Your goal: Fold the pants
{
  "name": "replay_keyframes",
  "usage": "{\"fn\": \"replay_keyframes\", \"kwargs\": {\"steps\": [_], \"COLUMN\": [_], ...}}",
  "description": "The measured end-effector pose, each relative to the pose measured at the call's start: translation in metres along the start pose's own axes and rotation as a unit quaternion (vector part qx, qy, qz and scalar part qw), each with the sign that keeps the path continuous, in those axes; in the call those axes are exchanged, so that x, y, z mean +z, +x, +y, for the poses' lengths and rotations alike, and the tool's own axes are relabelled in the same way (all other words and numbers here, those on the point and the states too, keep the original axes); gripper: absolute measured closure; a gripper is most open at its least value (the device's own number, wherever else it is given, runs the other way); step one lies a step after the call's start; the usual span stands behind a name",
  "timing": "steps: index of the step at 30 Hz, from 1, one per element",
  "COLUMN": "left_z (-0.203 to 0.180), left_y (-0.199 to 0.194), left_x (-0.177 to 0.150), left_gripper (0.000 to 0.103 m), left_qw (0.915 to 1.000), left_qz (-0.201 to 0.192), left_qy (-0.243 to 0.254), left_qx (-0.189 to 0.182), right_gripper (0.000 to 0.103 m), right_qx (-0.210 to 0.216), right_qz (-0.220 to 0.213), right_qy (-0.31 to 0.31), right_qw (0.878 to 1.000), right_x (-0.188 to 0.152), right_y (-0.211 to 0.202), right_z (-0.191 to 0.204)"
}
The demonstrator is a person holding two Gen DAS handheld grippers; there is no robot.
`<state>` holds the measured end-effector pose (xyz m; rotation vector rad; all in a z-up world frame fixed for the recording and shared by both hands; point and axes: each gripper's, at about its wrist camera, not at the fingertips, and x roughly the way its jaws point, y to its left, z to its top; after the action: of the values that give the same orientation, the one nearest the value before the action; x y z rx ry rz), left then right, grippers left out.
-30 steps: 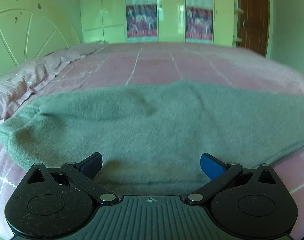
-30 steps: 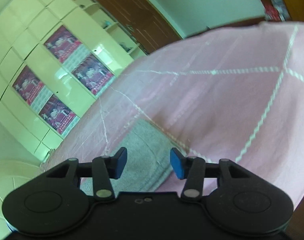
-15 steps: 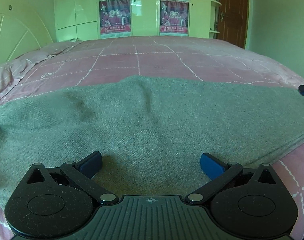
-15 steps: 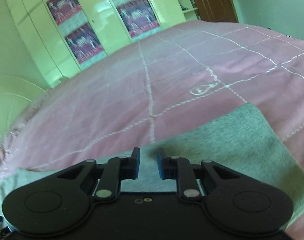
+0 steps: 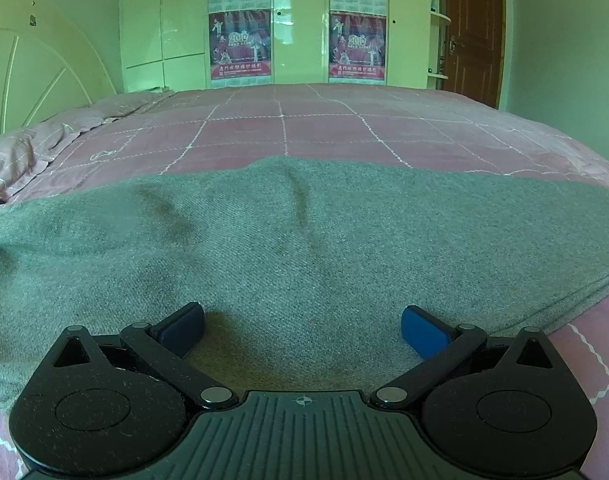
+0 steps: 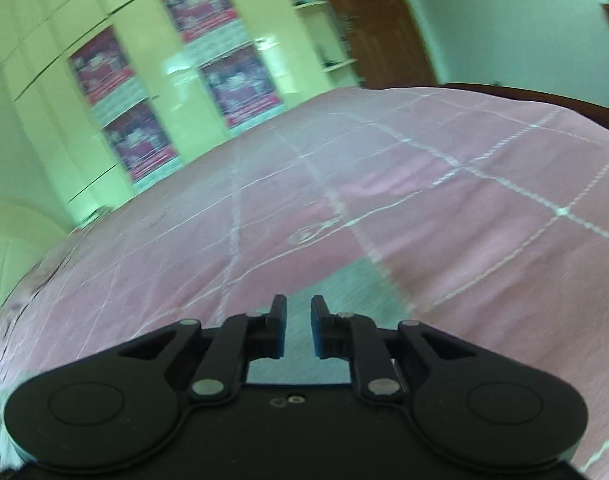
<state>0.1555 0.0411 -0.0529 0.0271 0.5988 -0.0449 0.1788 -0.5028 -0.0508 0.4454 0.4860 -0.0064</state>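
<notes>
Grey-green woollen pants (image 5: 304,240) lying across the pink checked bedspread (image 5: 324,128).
Left gripper (image 5: 302,326) is hovering spread wide over them; right gripper (image 6: 298,320) is showing a narrow gap, gripping nothing.

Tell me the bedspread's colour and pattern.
The bedspread is pink with a grid of thin white lines, clearest in the left wrist view.

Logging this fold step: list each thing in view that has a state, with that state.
Grey pants: lying flat across the bed, layered edge at the right, a few wrinkles.
Left tongs: open wide, low over the pants, gripping nothing.
Right tongs: nearly closed, a narrow gap left; any grip cannot be told.
Pink bedspread: spread flat, bunched near the headboard.
Brown door: shut.
</notes>
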Motion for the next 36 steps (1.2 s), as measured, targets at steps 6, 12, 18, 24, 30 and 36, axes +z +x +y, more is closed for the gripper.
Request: {"fn": "replay_keyframes", "kwargs": {"steps": [6, 12, 18, 24, 30, 36], "left_z": [-0.001, 0.001, -0.002, 0.008, 0.048, 0.070], "left_y": [0.000, -0.003, -0.002, -0.015, -0.017, -0.015], "left_x": [0.001, 0.001, -0.001, 0.000, -0.002, -0.005], "left_gripper": [0.000, 0.000, 0.000, 0.000, 0.000, 0.000], "left_qw": [1.0000, 1.0000, 0.9999, 0.9981, 0.9960, 0.9964], "left_qz": [0.002, 0.000, -0.007, -0.024, 0.005, 0.007], "left_qy": [-0.003, -0.004, -0.004, -0.019, -0.028, -0.045], "left_qx": [0.006, 0.006, 0.012, 0.053, 0.085, 0.071], "right_gripper": [0.102, 0.103, 0.097, 0.094, 0.100, 0.085], "right_qx": [0.018, -0.079, 0.040, 0.151, 0.068, 0.002], "right_qz": [0.069, 0.036, 0.048, 0.096, 0.137, 0.039], "right_qy": [-0.081, -0.017, -0.076, -0.163, -0.196, 0.044], "right_qw": [0.994, 0.996, 0.995, 0.970, 0.969, 0.998], "right_x": [-0.034, -0.019, -0.048, -0.094, -0.096, -0.036], "right_y": [0.008, -0.014, -0.029, -0.013, 0.000, -0.046], "right_z": [0.038, 0.008, 0.073, 0.194, 0.195, 0.055]}}
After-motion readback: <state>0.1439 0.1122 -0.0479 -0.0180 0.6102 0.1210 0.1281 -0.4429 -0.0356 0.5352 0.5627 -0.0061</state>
